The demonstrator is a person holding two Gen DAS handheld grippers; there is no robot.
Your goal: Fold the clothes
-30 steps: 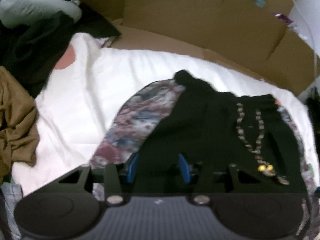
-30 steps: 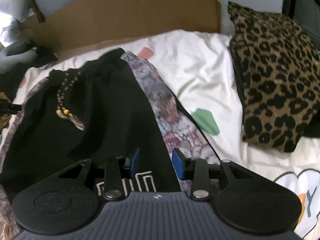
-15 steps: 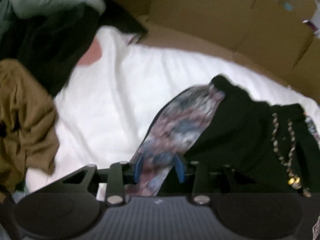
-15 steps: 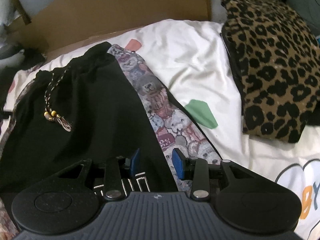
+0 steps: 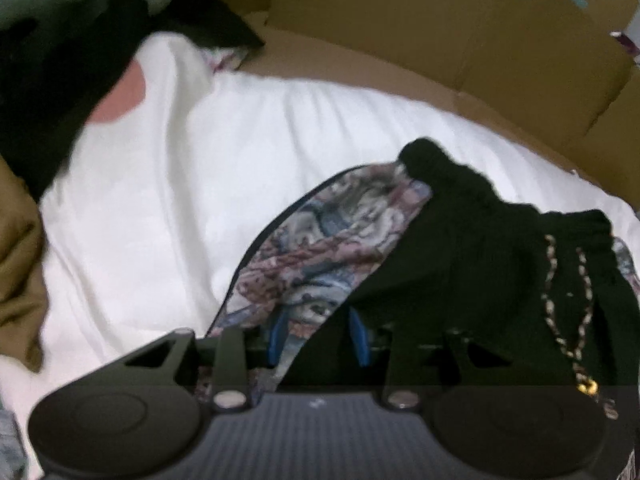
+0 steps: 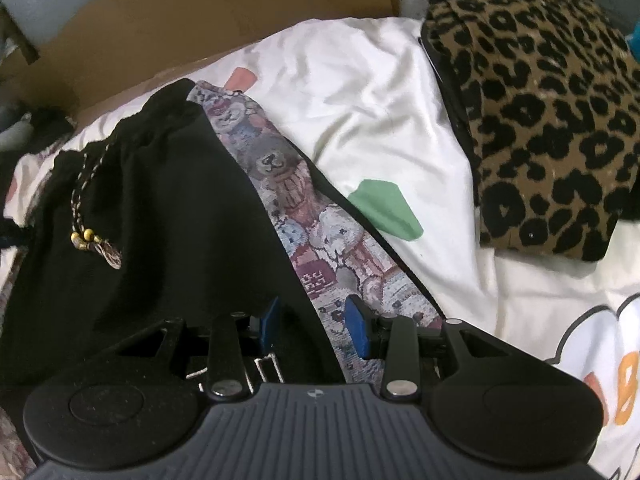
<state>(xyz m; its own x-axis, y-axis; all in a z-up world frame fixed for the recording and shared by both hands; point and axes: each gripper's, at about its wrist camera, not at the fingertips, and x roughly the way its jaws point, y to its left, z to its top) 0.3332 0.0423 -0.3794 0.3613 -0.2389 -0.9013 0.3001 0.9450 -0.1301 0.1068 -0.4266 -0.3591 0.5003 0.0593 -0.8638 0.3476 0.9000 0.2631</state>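
A black garment with a beaded drawstring lies on a bear-patterned cloth, both spread on a white sheet. My left gripper points down at the garment's left edge. Its blue pads straddle the line where black fabric meets patterned cloth, with a gap on both sides. In the right wrist view the same black garment and patterned cloth show. My right gripper straddles the garment's right edge, and its pads stand apart from the fabric. A white printed mark on the garment shows under it.
A leopard-print cushion lies at the right on the sheet. Cardboard walls stand behind the bed. A heap of dark and grey clothes and a brown garment lie to the left.
My left gripper swung left off the black fabric onto its edge and sank closer to the cloth, and its pads stand a little narrower. The right gripper dropped slightly nearer the garment.
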